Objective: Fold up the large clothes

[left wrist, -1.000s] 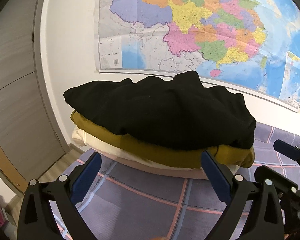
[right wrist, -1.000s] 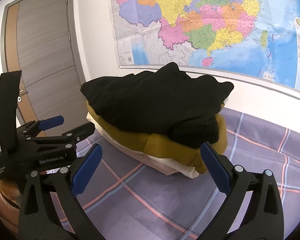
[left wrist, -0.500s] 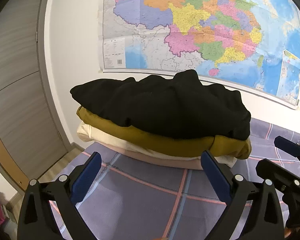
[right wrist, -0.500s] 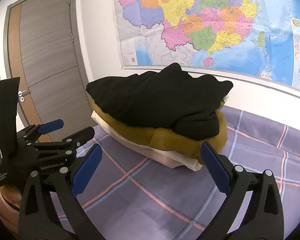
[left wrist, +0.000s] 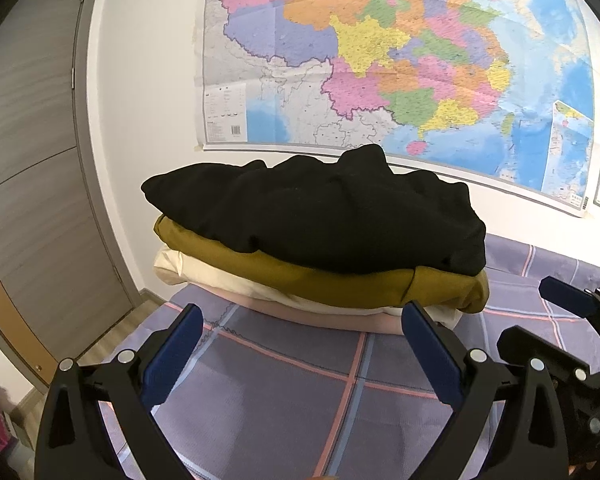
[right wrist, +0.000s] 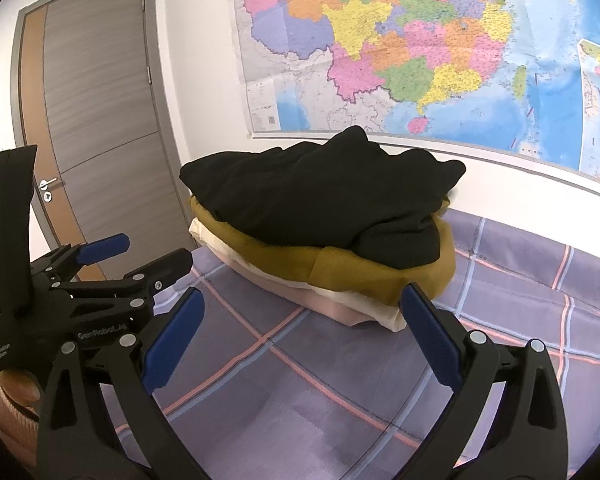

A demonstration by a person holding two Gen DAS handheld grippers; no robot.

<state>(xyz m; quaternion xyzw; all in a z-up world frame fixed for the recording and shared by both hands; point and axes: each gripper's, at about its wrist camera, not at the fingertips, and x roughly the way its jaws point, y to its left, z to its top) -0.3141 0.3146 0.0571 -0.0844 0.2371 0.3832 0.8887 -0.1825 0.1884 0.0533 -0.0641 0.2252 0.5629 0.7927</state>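
On the left tongs (right wrist: 138, 258), seen from the right wrist view, the lettering "GenRobot.AI" reads clearly; its blue pads stand wide apart, gripping nothing; the stack of folded clothes (left wrist: 320, 248), black over mustard, cream and pink, sits on the plaid bed (left wrist: 284, 392) below the wall map (left wrist: 400, 60); the right tongs (right wrist: 300, 336) gape equally, empty; both have drawn back from the stack since earlier.
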